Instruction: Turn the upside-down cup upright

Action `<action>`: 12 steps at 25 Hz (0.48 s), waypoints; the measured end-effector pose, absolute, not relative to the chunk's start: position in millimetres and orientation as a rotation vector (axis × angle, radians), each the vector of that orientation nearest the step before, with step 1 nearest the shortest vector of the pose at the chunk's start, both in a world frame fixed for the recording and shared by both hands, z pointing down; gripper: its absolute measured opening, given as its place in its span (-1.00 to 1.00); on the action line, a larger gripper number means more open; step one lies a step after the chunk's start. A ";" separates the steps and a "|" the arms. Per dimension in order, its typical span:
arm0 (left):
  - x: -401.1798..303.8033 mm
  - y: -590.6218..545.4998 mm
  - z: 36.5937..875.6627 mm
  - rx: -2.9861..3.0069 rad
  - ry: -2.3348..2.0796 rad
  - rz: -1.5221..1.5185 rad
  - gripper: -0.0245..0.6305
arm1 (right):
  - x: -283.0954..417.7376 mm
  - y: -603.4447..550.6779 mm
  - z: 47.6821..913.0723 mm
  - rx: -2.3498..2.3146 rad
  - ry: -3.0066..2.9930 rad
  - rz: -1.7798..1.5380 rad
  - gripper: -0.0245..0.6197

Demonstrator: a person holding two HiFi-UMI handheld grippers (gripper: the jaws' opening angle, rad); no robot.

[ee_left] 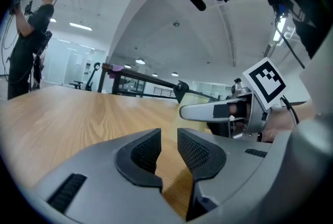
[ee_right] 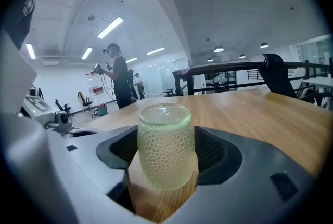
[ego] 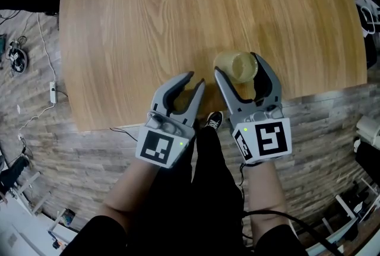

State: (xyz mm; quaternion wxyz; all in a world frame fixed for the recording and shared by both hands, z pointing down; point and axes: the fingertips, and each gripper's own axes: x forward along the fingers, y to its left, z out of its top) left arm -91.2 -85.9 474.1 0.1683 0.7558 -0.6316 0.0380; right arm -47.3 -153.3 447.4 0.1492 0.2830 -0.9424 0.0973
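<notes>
A pale green, dimpled translucent cup [ego: 242,65] stands upside down, closed base on top, close to the front edge of the round wooden table [ego: 178,11]. My right gripper [ego: 237,68] is shut on it, and in the right gripper view both pads press the sides of the cup [ee_right: 165,140] at mid height. To its left, my left gripper [ego: 196,79] hovers over the table edge with nothing in it. In the left gripper view its jaws [ee_left: 169,140] stand open by a narrow gap, and a finger of the right gripper [ee_left: 218,111] shows at the right.
The table's front edge [ego: 148,121] runs just under both grippers, with wood-pattern floor beyond. A power strip and cables [ego: 52,91] lie on the floor at the left. A person [ee_right: 117,82] stands far off beyond the table, and black chairs and desks [ee_right: 276,75] line the back.
</notes>
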 end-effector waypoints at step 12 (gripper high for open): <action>-47.8 -93.2 451.6 2.335 -1.360 -0.190 -0.19 | -32.1 -144.6 393.0 0.725 -2.875 0.464 -0.03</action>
